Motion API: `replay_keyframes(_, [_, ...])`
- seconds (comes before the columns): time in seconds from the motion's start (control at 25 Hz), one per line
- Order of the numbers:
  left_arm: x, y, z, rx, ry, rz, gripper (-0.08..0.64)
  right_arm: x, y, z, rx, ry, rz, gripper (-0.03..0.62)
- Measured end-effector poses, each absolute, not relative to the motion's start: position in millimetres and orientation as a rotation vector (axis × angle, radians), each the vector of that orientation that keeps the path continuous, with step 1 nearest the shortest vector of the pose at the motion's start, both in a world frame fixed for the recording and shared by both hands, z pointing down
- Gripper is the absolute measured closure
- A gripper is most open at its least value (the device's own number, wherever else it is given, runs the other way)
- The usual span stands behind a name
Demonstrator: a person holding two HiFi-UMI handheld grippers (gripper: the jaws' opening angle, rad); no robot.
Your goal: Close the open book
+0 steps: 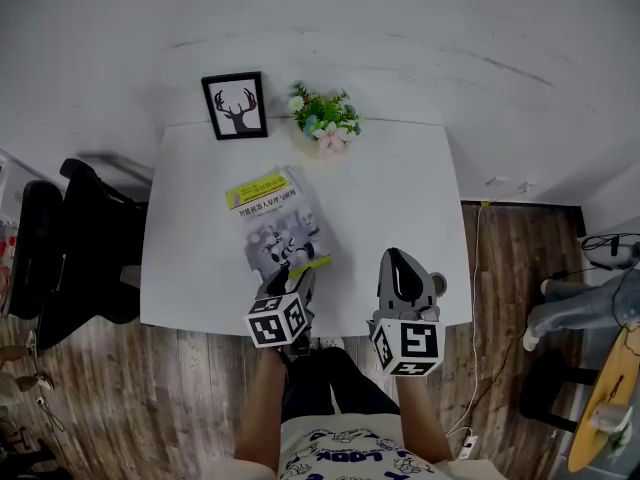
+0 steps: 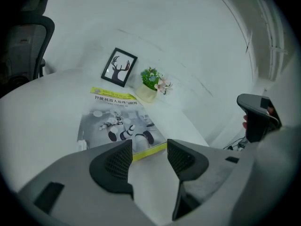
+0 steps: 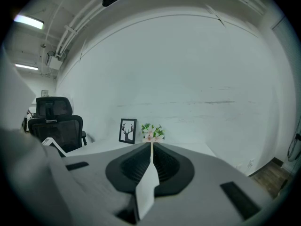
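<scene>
The book [image 1: 275,220] lies flat with its cover up on the white table [image 1: 400,183], left of the middle, and it looks closed already. Your main risk now is undoing that. Your left gripper [image 2: 149,149] hangs with its jaws spread and nothing between them, right over the book's near corner. If you pull back low or dip, a jaw tip can catch the cover's edge and lift it open, or drag the whole book toward the table's near edge. If you push forward instead, you could slide it toward the deer picture [image 1: 235,106] and the small flower pot [image 1: 325,120] just beyond its far end. Your right gripper [image 1: 398,263] is clenched on nothing and sits well apart from the book, so it poses little threat. The book's long axis runs away from you, tilted so the far end leans left. Its yellow title band points toward the picture.
</scene>
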State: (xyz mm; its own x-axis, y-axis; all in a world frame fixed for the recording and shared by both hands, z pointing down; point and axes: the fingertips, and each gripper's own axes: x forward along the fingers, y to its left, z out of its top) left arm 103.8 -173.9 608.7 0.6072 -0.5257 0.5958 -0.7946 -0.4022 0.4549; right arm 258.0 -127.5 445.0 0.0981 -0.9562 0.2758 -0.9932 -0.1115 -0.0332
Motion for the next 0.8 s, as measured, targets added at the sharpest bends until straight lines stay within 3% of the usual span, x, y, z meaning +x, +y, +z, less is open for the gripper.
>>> replay_keyframes(0.28, [87,-196,539,2.221,-1.129,0.318,0.333,241,-136,424,2.185,-2.043,0.291,0.560])
replay_keyframes(0.8, [45,-207,418,2.446,-1.387,0.158,0.465,208,-147,381,2.161,-2.167,0.182,0.560])
